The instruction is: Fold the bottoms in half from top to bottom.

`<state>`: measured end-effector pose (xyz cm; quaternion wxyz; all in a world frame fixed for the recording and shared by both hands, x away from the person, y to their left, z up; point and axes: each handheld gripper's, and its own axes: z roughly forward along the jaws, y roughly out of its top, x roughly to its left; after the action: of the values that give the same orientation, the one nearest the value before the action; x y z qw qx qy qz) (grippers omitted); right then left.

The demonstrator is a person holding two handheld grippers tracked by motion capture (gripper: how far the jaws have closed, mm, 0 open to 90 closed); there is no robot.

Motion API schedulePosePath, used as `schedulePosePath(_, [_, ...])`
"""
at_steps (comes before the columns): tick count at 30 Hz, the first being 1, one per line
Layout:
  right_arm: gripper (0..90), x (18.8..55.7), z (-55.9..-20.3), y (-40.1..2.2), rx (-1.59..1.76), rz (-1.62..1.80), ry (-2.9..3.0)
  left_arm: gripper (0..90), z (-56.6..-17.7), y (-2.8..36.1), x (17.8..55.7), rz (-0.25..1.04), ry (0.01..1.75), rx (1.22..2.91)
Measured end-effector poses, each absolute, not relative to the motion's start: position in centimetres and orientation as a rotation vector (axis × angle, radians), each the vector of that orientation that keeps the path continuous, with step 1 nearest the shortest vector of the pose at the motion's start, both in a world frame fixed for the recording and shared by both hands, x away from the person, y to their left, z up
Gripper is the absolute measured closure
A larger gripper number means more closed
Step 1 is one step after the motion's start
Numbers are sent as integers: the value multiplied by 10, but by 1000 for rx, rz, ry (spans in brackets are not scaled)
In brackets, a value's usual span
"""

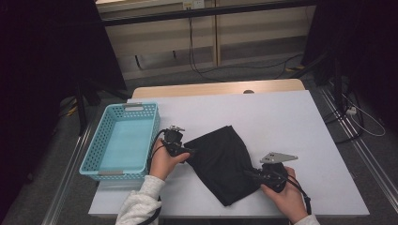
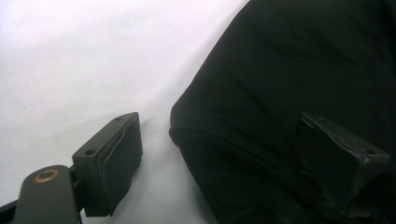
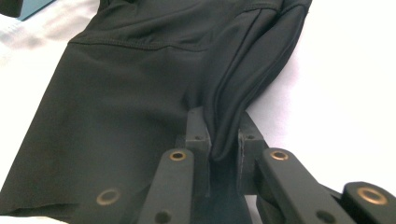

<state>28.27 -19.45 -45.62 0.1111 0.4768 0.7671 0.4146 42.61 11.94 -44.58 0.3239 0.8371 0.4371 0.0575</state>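
From above, a folded black cloth lies mid-surface, a turquoise basket to its left. The left gripper is at the cloth's left corner, the right gripper at its right edge.

Left gripper view — fingers spread open, straddling the cloth's edge.

Right gripper view — fingers pinch a cloth fold.

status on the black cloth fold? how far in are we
Early to mid. Done: the black cloth already lies doubled on the white table, and the right claw is clamped on a fold at its edge. In hand: the left claw is open, one jaw over the cloth and one on bare table, straddling its edge, no grip yet. Left: grab that edge, finish folding, probably move it to the empty blue basket.
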Motion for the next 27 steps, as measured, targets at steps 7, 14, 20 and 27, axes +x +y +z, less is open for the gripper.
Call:
schedulePosePath(7, [802,282,-457,-193,1392,1208,2261,170,-446,117,424,177,1152,2217])
schedulePosePath(14, [802,283,-457,-193,1390,1211,2266,284,-441,116,425,160,1137,2290])
schedulePosePath(20, [802,283,-457,-191,1379,1206,2274,394,-436,114,426,110,1154,2328])
schedulePosePath(27, [802,282,-457,-190,1377,1210,2277,533,-434,116,428,71,1179,2319])
